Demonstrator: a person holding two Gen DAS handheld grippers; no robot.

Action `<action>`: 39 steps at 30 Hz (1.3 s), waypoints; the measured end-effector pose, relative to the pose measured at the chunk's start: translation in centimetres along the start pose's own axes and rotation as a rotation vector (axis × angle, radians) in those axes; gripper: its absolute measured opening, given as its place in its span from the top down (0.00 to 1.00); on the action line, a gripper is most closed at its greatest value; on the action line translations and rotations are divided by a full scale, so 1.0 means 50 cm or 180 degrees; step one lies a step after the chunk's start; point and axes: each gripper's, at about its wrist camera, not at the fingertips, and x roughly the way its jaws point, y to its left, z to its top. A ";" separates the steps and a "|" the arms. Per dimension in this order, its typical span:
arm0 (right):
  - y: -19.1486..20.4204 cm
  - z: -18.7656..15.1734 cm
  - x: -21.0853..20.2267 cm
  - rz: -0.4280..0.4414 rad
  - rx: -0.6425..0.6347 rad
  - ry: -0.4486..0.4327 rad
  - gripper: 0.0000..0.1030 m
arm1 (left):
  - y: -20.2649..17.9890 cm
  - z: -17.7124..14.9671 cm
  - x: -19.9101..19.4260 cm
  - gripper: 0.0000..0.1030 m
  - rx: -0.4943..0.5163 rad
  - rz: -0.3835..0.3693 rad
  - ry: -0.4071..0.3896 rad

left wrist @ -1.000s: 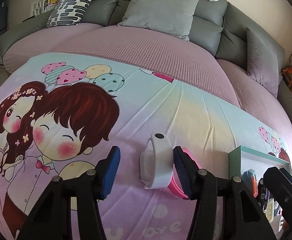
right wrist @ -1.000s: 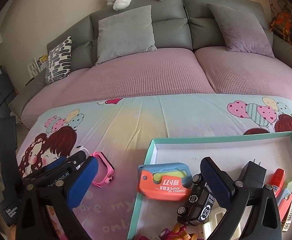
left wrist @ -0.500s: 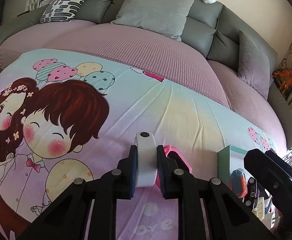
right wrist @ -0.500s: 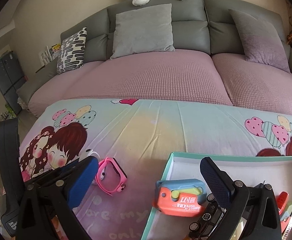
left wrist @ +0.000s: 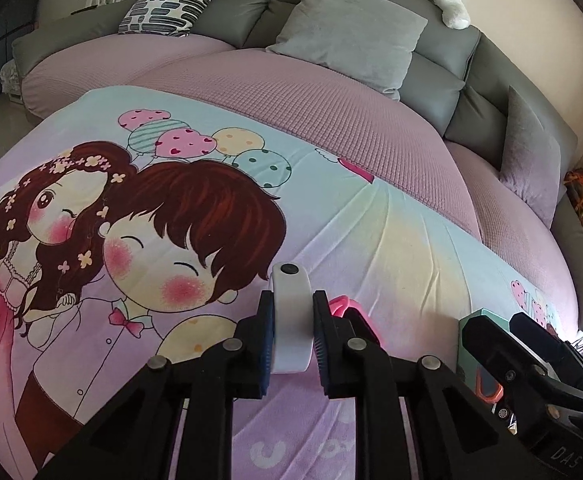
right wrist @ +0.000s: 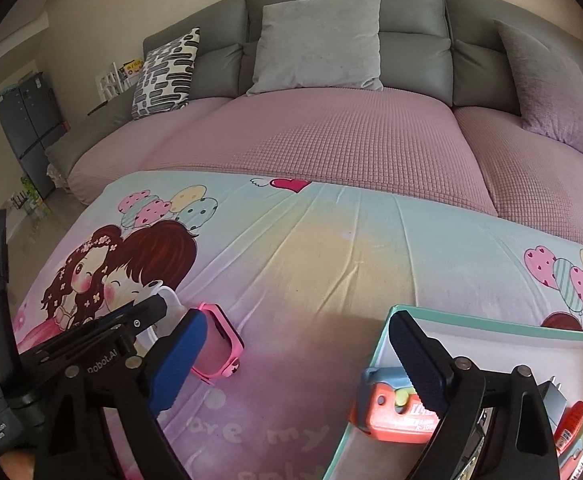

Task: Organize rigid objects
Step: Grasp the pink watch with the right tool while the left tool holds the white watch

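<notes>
Left claw point(left wrist: 291, 334) clamped on white band point(left wrist: 290, 312), just beside pink watch point(right wrist: 217, 344) on sheet. Lift straight, avoid snagging watch. Right claw point(right wrist: 291, 364) empty, narrowing, near box point(right wrist: 491, 326).

Two close downward wrist views; shared cartoon sheet point(left wrist: 371, 240)

A cartoon-print sheet point(right wrist: 331, 264) covers the surface, bearing a pink watch point(right wrist: 221, 346) and a teal-rimmed box point(right wrist: 491, 322).

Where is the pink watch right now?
The pink watch lies on the cartoon bedsheet, left of the teal box in the right wrist view, just beside the white band clamped in the left tool.
</notes>
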 end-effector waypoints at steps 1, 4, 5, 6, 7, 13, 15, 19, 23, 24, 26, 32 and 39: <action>0.006 0.000 0.002 0.0001 -0.0033 0.0010 0.09 | 0.009 0.000 0.000 0.81 -0.0043 0.0016 0.0011; 0.026 -0.001 0.007 0.0028 -0.0126 0.0033 0.10 | 0.035 0.002 -0.009 0.81 -0.0177 -0.0003 -0.0022; 0.033 -0.002 0.009 0.0040 -0.0159 0.0040 0.10 | 0.042 0.003 -0.012 0.81 -0.0207 0.0007 -0.0021; 0.042 -0.003 0.011 0.0053 -0.0201 0.0055 0.10 | 0.047 0.003 -0.012 0.81 -0.0232 0.0015 -0.0013; 0.050 -0.004 0.013 0.0071 -0.0253 0.0066 0.10 | 0.055 0.003 -0.010 0.81 -0.0281 0.0007 0.0010; 0.101 -0.022 0.043 0.0201 -0.0553 0.0235 0.15 | 0.088 -0.001 -0.008 0.81 -0.0468 0.0003 0.0058; 0.113 -0.030 0.055 0.0238 -0.0617 0.0301 0.20 | 0.092 0.000 -0.011 0.81 -0.0440 0.0080 0.0048; 0.136 -0.047 0.077 0.0343 -0.0749 0.0419 0.20 | 0.097 -0.002 -0.009 0.81 -0.0420 0.0100 0.0077; 0.158 -0.059 0.095 0.0378 -0.0890 0.0500 0.20 | 0.103 -0.001 -0.013 0.81 -0.0439 0.0132 0.0072; 0.162 -0.061 0.099 0.0392 -0.0900 0.0512 0.20 | 0.105 -0.001 -0.014 0.81 -0.0441 0.0159 0.0073; 0.170 -0.062 0.109 0.0417 -0.0911 0.0543 0.20 | 0.112 -0.002 -0.017 0.81 -0.0462 0.0180 0.0071; 0.192 -0.070 0.134 0.0397 -0.0989 0.0612 0.26 | 0.124 -0.002 -0.024 0.81 -0.0481 0.0310 0.0051; 0.202 -0.070 0.144 0.0334 -0.1013 0.0610 0.46 | 0.133 -0.001 -0.027 0.81 -0.0496 0.0354 0.0046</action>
